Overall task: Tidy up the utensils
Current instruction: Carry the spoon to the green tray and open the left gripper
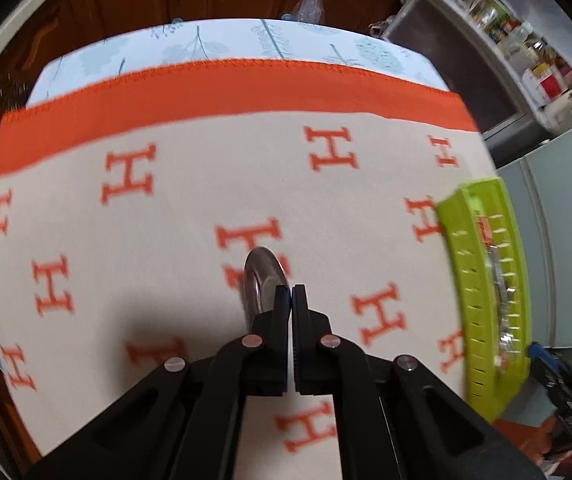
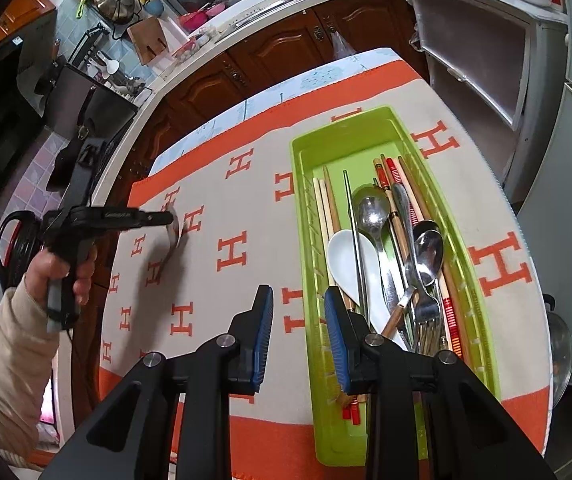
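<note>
A metal spoon [image 1: 262,280] is pinched between the pressed-together fingers of the left gripper [image 1: 290,294] and held above the H-patterned cloth [image 1: 190,208] on the counter, well apart from the green tray [image 2: 389,128]. The right gripper [image 2: 298,300] is spread and holds nothing, poised at the tray's near left rim. The spoon is gripped off-centre (its bowl juts left), so a slip or a swing during the carry is judged possible.
</note>
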`<state>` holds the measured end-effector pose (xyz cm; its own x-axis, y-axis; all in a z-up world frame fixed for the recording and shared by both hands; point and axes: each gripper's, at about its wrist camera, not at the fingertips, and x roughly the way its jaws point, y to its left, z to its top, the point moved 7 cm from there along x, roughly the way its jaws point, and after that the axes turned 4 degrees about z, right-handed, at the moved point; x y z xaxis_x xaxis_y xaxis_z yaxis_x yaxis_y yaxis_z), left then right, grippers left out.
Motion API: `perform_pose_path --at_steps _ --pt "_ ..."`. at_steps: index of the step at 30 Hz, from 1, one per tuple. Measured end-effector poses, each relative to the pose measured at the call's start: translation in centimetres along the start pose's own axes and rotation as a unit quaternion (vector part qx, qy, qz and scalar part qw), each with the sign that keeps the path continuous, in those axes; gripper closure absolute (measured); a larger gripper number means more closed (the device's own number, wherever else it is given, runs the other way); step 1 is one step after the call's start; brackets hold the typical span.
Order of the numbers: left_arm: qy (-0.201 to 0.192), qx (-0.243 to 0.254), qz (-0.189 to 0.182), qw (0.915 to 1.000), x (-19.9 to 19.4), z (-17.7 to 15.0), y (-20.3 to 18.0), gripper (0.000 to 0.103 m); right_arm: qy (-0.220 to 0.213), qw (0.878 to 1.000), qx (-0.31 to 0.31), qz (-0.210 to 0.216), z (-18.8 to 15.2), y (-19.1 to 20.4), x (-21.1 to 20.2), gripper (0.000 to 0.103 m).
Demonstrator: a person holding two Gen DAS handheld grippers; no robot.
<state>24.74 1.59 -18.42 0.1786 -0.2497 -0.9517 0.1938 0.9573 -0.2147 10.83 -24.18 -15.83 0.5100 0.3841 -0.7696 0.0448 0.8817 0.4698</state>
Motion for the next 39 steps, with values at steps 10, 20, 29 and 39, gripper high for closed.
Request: perform_pose_path --at_steps 10,20,29,39 --pt "0.005 -0.006 -0.134 0.9909 -4.1 -6.2 -7.3 0.103 -0.014 1.0 0.003 0.001 -1.0 -0.1 -2.1 0.075" --pt "0.0 0.035 -0.235 0.9715 -6.5 -8.0 -19.0 0.103 -0.064 0.995 0.03 -0.07 -1.4 -3.3 -6.8 0.075" --pt "0.001 -0.003 -0.261 0.9653 -2.3 -4.5 -25.7 0.103 -0.089 0.989 0.072 -0.098 -2.8 -7.5 -9.7 0.075" --pt "-0.028 0.019 -0.174 0.9842 0.7 -3.8 -24.7 0.066 -0.078 0.989 0.081 -0.1 -3.6 -9.2 -8.2 0.075"
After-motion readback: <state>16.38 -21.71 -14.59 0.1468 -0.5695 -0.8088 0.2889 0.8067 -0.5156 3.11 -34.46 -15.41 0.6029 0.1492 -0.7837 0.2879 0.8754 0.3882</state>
